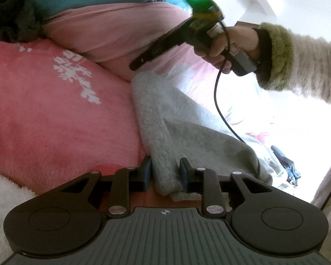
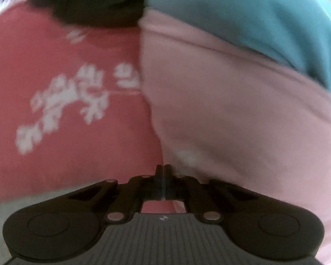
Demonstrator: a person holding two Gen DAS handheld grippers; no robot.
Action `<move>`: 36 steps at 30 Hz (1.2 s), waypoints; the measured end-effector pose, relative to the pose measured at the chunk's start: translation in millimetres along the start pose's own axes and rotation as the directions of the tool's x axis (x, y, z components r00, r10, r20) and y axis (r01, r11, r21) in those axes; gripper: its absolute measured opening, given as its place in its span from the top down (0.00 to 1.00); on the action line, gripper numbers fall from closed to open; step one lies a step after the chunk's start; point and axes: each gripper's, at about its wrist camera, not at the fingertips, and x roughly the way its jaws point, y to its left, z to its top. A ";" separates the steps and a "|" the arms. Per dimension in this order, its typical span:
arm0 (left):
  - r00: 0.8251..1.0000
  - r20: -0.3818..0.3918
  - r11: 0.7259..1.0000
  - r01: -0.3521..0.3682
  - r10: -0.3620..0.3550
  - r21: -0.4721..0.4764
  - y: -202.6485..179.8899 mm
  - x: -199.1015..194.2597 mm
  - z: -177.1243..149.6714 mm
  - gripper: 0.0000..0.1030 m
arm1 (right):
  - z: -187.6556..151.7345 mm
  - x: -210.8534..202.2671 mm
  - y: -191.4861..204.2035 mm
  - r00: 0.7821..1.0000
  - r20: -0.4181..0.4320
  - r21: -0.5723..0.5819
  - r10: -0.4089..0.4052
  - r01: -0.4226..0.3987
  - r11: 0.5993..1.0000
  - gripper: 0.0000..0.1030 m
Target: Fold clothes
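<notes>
Grey knit garment (image 1: 183, 128) pinched at 6 o'clock by our left gripper (image 1: 165, 172) to anchor it; right gripper (image 2: 163, 176) pressed together, empty, at 1 o'clock

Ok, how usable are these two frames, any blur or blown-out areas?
Left wrist view: mostly sharp, the grey garment crisp, but the right side by the sleeve is blown out white. Right wrist view: smeared by motion blur, the white print on the red blanket streaked.

A fuzzy beige sleeve (image 1: 315, 66) with an olive-green cuff (image 1: 278, 55) is worn, and a black cable (image 1: 218, 97) is seen trailing from the black right gripper (image 1: 135, 64).
</notes>
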 end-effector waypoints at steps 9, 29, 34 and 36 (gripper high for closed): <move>0.999 0.004 0.997 0.034 -0.034 -0.067 4.8 -2.9 2.3 0.74 | -39.7 -35.8 -26.8 0.929 0.090 0.339 0.358 -0.367 0.866 1.00; 0.982 -0.001 0.982 -0.190 0.190 -0.016 -40.3 -35.5 23.6 0.65 | -290.8 -191.8 9.8 0.933 0.356 0.632 -0.046 -0.204 0.747 0.59; 0.958 0.034 0.953 -0.286 0.284 0.104 -72.9 -51.4 15.4 0.64 | -306.3 -202.8 54.7 0.872 0.489 0.535 -0.021 -0.281 0.797 0.59; 0.952 0.031 0.945 -0.305 0.303 0.119 -79.7 -50.9 9.3 0.64 | -305.4 -208.3 70.4 0.859 0.512 0.488 -0.015 -0.276 0.828 0.59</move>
